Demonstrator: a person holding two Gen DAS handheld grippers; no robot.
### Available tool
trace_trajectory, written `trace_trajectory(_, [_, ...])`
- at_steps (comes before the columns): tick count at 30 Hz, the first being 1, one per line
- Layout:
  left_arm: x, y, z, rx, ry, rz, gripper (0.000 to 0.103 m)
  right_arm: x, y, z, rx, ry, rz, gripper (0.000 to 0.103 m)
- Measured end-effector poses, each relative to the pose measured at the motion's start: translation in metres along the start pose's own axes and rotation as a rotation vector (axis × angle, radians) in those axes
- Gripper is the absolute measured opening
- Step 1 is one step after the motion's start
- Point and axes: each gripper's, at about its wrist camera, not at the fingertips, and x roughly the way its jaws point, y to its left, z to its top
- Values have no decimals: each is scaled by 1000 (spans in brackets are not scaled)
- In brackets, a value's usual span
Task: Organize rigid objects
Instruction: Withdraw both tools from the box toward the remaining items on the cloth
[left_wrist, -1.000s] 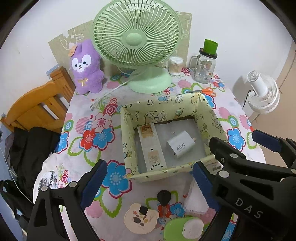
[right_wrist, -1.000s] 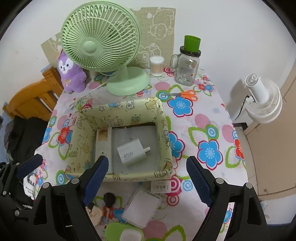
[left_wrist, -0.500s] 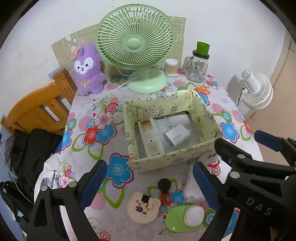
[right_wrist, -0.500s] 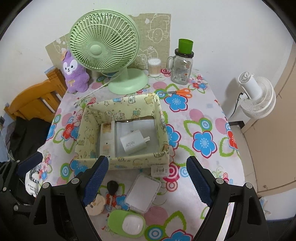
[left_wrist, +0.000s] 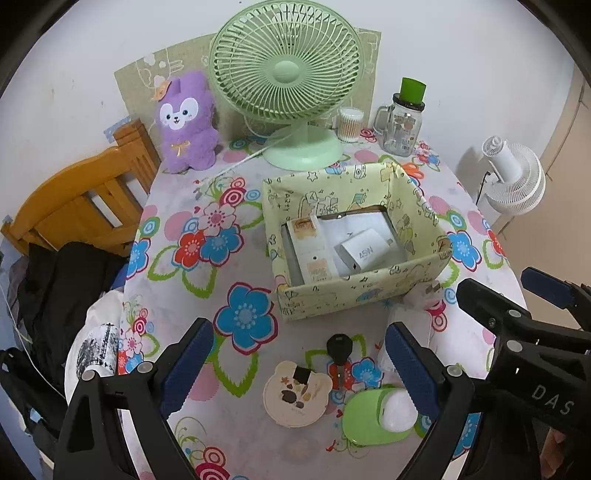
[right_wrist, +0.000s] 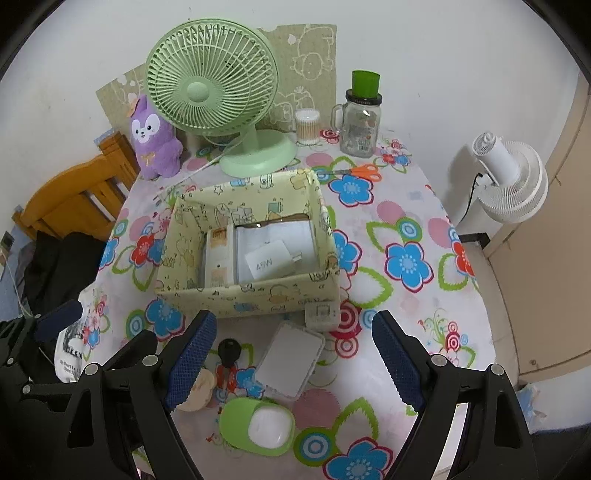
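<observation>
Left gripper (left_wrist: 299, 363) and right gripper (right_wrist: 293, 356): both with jaws wide and nothing between the pads, hovering side by side above the near edge of the table (right_wrist: 417, 218). Compared with the pictures a second ago, both views take in more of the table; the grippers have drawn back toward the near edge, and loose items once cut off at the bottom now show whole.

In the right view, the case (right_wrist: 290, 365), white and flat, lies between the fingers at 12 o'clock. The green holder (right_wrist: 258, 424) is at 6 o'clock of it, the black key (right_wrist: 229, 350) at 9 o'clock, and the small white block (right_wrist: 320, 315) at 1 o'clock, touching the box. In the left view, the round bear disc (left_wrist: 295, 395) lies between the fingers, the holder just beside it at 3 o'clock.

The box (right_wrist: 251, 299) lies beyond, at 12 o'clock, already holding the charger (right_wrist: 267, 258) and a long pack (right_wrist: 218, 258).

Judged state: two items are stowed and five remain outside. The retreat appears to clear room for the next pick.
</observation>
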Motion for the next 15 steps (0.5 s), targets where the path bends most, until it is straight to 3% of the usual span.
trace_trajectory(15, [25, 6, -23, -8, 57, -23, 95, 19, -5, -25, 11, 34, 14, 88])
